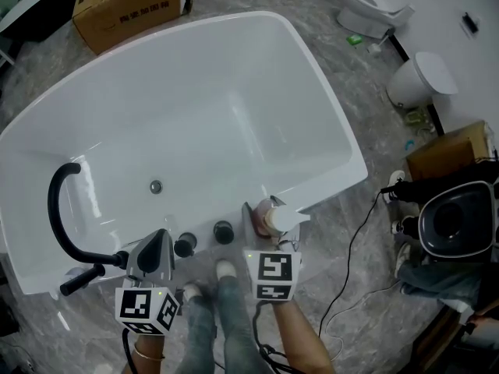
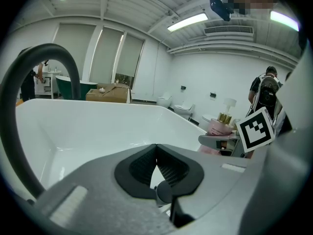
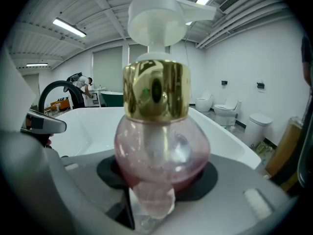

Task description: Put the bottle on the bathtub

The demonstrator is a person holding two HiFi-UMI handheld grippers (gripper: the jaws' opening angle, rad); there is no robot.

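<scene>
A round pink bottle point(image 3: 161, 146) with a gold collar and a white pump fills the right gripper view. My right gripper point(image 3: 161, 177) is shut on its lower body. In the head view the bottle point(image 1: 274, 215) is upright over the near rim of the white bathtub point(image 1: 327, 107), right of the knobs; whether it touches the rim I cannot tell. My left gripper point(image 1: 158, 246) hovers by the near rim to the left. Its jaws point(image 2: 156, 161) are shut with nothing between them. From the left gripper view the bottle point(image 2: 220, 125) shows off to the right.
A black arched faucet point(image 1: 61, 213) and two black knobs point(image 1: 224, 231) sit on the near rim. The drain point(image 1: 156, 185) is in the tub floor. A cardboard box point(image 1: 129, 6) lies beyond the tub, toilets point(image 1: 374, 10) stand at the right, and a cable runs over the floor.
</scene>
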